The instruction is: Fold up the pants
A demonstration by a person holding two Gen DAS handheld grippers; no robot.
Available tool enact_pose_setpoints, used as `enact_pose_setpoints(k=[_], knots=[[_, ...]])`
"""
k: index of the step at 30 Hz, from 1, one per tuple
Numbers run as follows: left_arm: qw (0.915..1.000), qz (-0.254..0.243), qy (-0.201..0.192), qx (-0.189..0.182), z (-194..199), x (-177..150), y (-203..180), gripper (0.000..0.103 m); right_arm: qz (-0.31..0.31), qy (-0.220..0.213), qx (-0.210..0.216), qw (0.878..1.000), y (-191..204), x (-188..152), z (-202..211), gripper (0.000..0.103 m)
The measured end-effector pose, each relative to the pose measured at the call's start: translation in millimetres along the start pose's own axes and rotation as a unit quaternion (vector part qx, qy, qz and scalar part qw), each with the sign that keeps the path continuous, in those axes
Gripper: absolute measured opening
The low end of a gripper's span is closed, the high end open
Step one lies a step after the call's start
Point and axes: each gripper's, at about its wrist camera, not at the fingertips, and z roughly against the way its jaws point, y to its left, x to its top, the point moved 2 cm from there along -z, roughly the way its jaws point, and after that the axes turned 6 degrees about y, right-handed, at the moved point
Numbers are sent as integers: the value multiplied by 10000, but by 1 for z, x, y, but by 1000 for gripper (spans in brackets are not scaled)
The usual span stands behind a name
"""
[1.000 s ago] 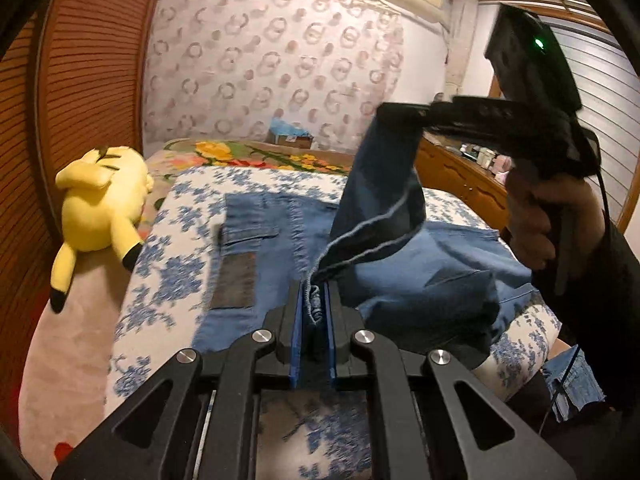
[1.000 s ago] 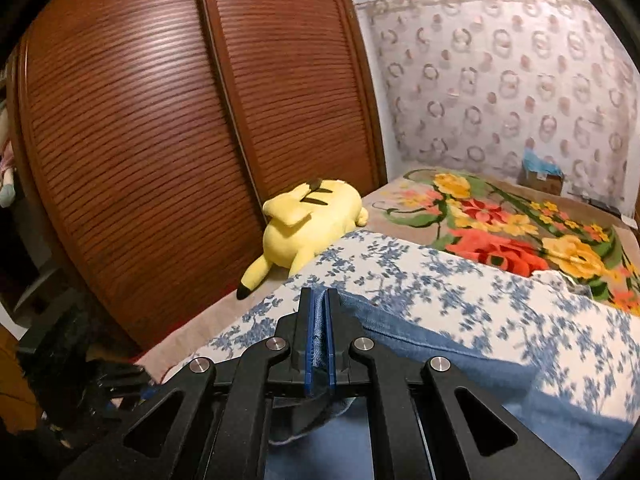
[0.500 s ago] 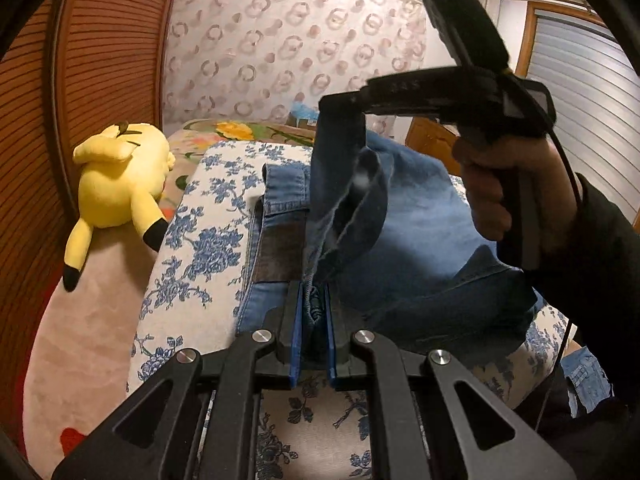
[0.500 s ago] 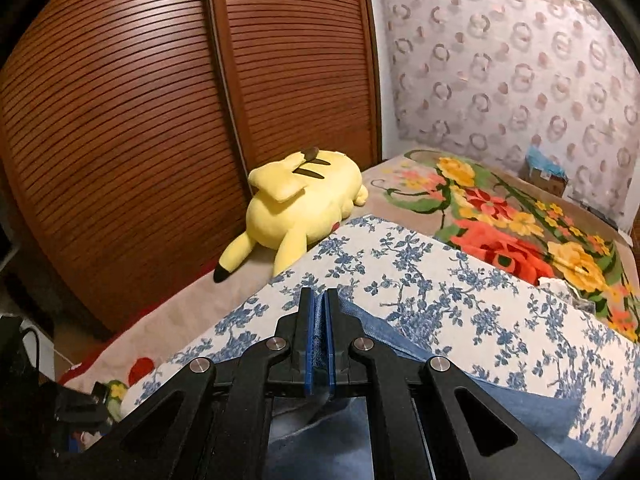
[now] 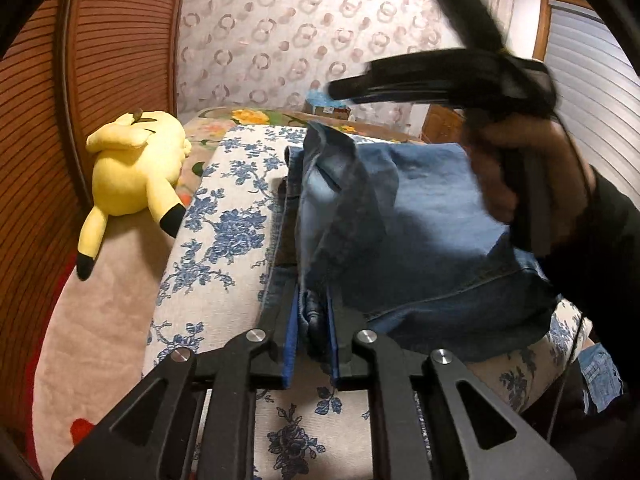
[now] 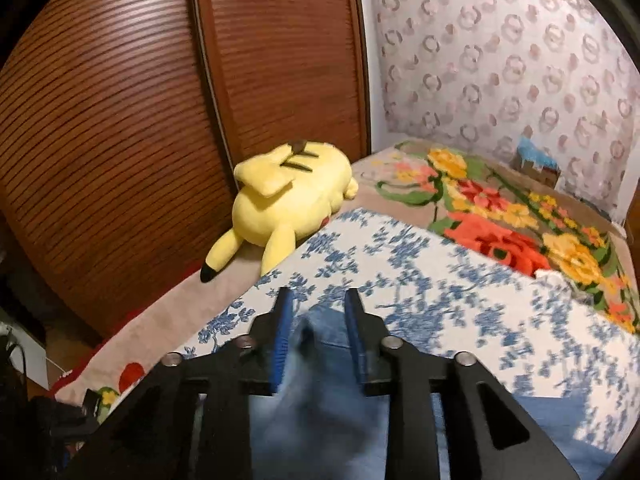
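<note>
In the left wrist view, the left gripper (image 5: 312, 332) has its fingers parted a little, with a bunched fold of the pants (image 5: 404, 232) sitting between them, and the denim lies doubled over on the blue-flowered bed cover (image 5: 224, 248); the fold looks laid, so this is the letting-go step. In the right wrist view, the right gripper (image 6: 318, 332) has its fingers spread, with blurred denim loose between them. Next, both should draw back clear without dragging the fold open.

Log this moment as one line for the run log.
step: fold pants | left gripper: partly open around jeans hem | right gripper: open over jeans | jeans folded on floral cushion
</note>
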Motion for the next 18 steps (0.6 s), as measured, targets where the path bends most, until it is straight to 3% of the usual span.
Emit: enact_pose_setpoints(k=[6, 9, 11, 18], knots=[[9999, 66, -93, 96, 9, 3, 4, 16, 209, -200, -327, 9990, -33, -41, 49, 34], [9997, 67, -152, 154, 13, 8, 4, 31, 34, -56, -540, 9985, -55, -68, 61, 34], [9996, 74, -194, 202, 13, 11, 3, 51, -82, 25, -672, 9977, -68, -84, 65, 34], [9997, -13, -142, 174, 2, 13, -9, 52, -699, 461, -922, 9922, -104, -109, 51, 35]])
